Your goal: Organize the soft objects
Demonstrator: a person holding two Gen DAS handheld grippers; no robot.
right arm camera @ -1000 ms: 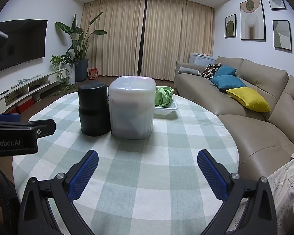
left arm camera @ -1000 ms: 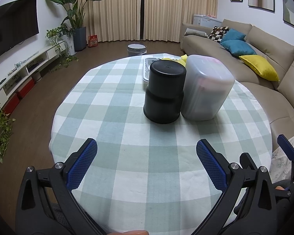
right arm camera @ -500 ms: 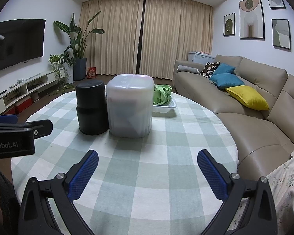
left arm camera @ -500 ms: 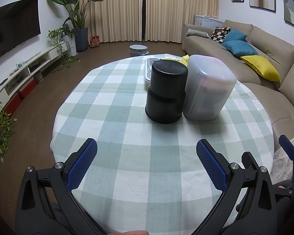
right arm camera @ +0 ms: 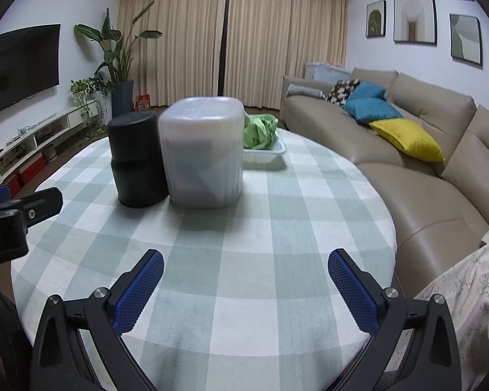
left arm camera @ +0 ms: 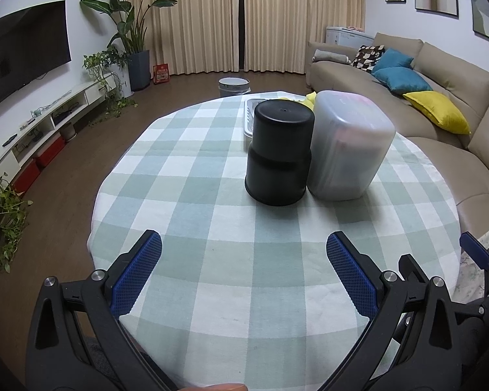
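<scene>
Round table (left arm camera: 212,195) with check cloth takes most of both views. Clear bin (left arm camera: 348,150) and black bin (left arm camera: 278,153) stand upside down mid-table, side by side and touching, so nothing can go in either as they stand. Something dark shows through the clear bin's wall; cannot tell what.

White tray (right arm camera: 264,154) sits behind the bins at the far side. Soft stuff is in it: green cloth (right arm camera: 259,130) bunched up in the right view, a yellow bit (left arm camera: 309,99) peeking past the bins in the left view. Tray keeps the loose pieces corralled, out of the way of the bins.

Left gripper (left arm camera: 244,251) is spread wide, nothing between the pads, low over the near edge of the table and aimed at the bins. Right gripper (right arm camera: 246,260) likewise wide and empty, just beside it to the right. Both sit well short of the bins.

Versus 1.0 s ago: left view has pulled back and up a little, bins slightly smaller and lower in frame. Right view has dropped lower and nearer the bins, which loom larger and blur. Bins, tray and cloth have not shifted. Jaw spread is unchanged on both.
</scene>
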